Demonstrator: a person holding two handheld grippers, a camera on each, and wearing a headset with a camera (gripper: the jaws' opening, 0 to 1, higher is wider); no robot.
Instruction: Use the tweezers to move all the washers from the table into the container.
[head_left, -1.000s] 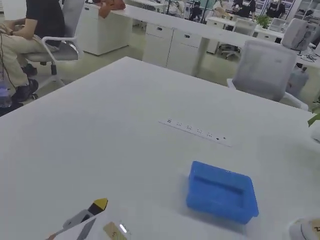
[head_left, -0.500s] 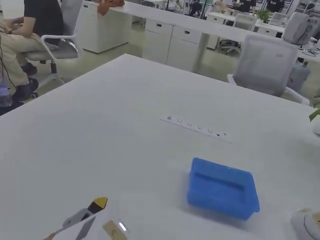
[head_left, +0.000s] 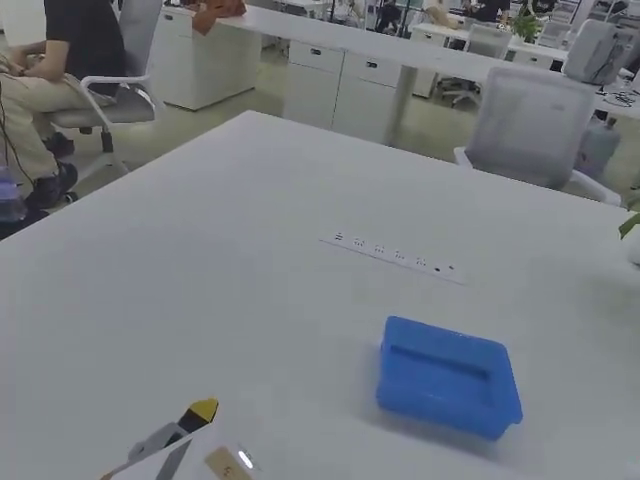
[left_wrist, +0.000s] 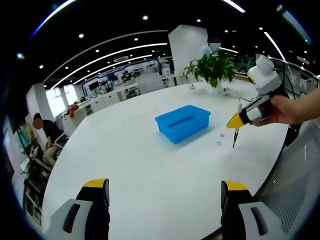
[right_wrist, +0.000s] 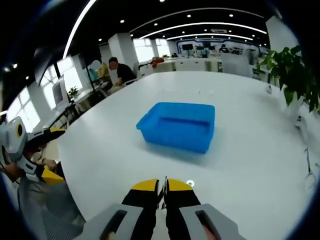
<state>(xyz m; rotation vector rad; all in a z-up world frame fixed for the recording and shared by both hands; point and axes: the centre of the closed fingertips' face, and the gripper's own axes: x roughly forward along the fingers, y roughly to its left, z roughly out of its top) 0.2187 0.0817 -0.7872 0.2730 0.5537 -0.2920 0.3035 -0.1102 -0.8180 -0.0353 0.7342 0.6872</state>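
A blue container (head_left: 448, 375) stands on the white table (head_left: 220, 260); it sits mid-table in the left gripper view (left_wrist: 182, 121) and just ahead in the right gripper view (right_wrist: 179, 125). My right gripper (right_wrist: 161, 186) is shut on thin tweezers (right_wrist: 162, 196) that point down at the table. One small washer (right_wrist: 190, 184) lies right beside its jaws. In the left gripper view a hand holds the right gripper (left_wrist: 237, 121), tweezers (left_wrist: 234, 139) hanging near two washers (left_wrist: 220, 139). My left gripper (left_wrist: 162, 192) is open and holds nothing; its yellow tips (head_left: 203, 410) are at the bottom left.
A flush power socket strip (head_left: 392, 258) lies behind the container. Office chairs (head_left: 530, 125) stand at the table's far edge and a person sits at the far left (head_left: 70, 50). A potted plant (left_wrist: 215, 67) stands on the table beyond the washers.
The white body of a gripper at the bottom right corner has slipped out of the head view. The container and the left gripper have stayed put.
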